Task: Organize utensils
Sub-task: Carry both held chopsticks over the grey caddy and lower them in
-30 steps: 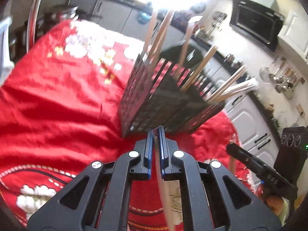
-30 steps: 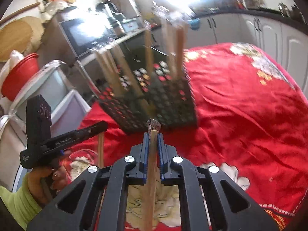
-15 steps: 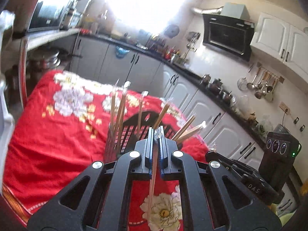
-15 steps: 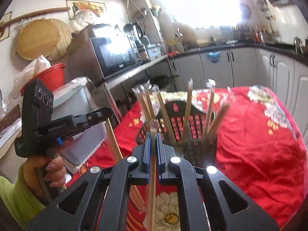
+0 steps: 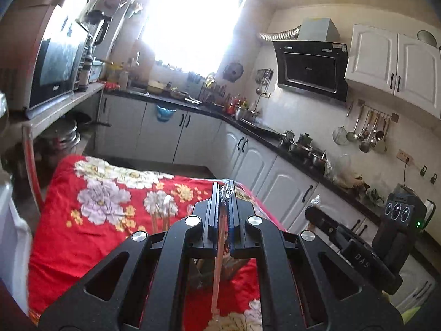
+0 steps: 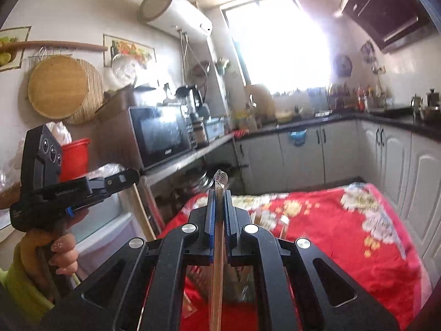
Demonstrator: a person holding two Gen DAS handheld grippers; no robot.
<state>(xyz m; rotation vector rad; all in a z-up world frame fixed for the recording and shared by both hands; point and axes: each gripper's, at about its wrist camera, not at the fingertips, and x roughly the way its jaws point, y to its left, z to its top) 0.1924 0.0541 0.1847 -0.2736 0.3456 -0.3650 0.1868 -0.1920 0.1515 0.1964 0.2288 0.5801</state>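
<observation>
The left black two-finger tongs (image 5: 223, 193) are squeezed nearly shut on a thin wooden chopstick in a clear plastic sleeve (image 5: 217, 262), which is held upright between the blue-edged pads. The right black two-finger tongs (image 6: 220, 195) are pinched nearly shut too, on a second thin wooden chopstick with a crimped clear wrapper tip (image 6: 216, 262).

The letters "DAS" are seen on the side of the right tongs (image 5: 361, 256) in the left view. Writing is printed on the side of the left tongs (image 6: 69, 190) in the right view, but it is too blurred to be read. A small word is printed under the screen of the silver microwave oven (image 6: 160, 135); it cannot be read.

The dark slotted utensil basket (image 6: 220, 281) is seen low down under the tongs, on the red cloth with big flowers (image 5: 91, 207). More wrapped sticks (image 5: 162, 215) are poked up from it. Much bare cloth is left on both sides. The far edge of the cloth is near the white cupboards (image 5: 248, 151), with a strip of floor between.
</observation>
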